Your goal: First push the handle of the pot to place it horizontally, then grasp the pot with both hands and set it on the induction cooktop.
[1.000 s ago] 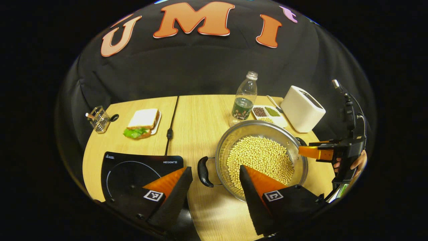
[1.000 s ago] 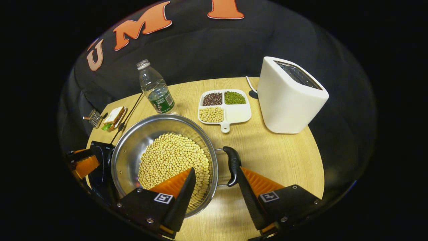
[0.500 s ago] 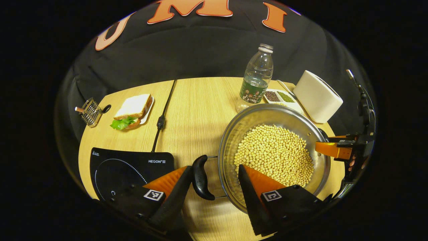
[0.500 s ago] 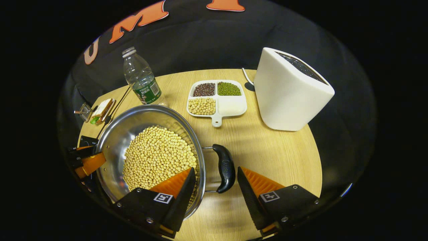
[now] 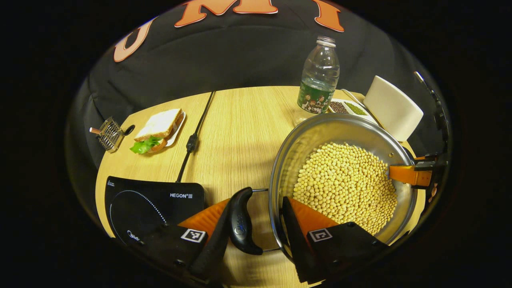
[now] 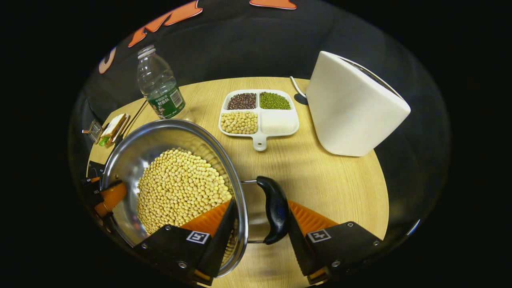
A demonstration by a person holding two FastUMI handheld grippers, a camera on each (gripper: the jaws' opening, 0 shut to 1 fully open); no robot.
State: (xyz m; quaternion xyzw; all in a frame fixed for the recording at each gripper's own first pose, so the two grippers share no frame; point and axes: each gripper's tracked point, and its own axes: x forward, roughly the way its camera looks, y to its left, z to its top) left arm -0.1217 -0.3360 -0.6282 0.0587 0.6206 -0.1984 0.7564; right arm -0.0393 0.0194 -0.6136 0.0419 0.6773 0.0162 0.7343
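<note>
Both grippers have closed in on the pot [image 5: 344, 176] over the last 1 s: the left gripper [image 5: 256, 236] now straddles the left handle [image 5: 241, 226], the right gripper [image 6: 260, 232] the right handle [image 6: 274, 208]. Jaws on each stand wide, gripping nothing; 1 finger sits over the rim, above the soybeans [image 6: 180, 188].

The pot rests on the table [image 5: 240, 128], right of the cooktop [image 5: 148, 204]. Judged heavy with its load and slick steel; take hold at the 2 black handles and keep it level. Bare table lies between pot and cooktop. The bottle [image 5: 318, 82] stands just beyond the far rim.
</note>
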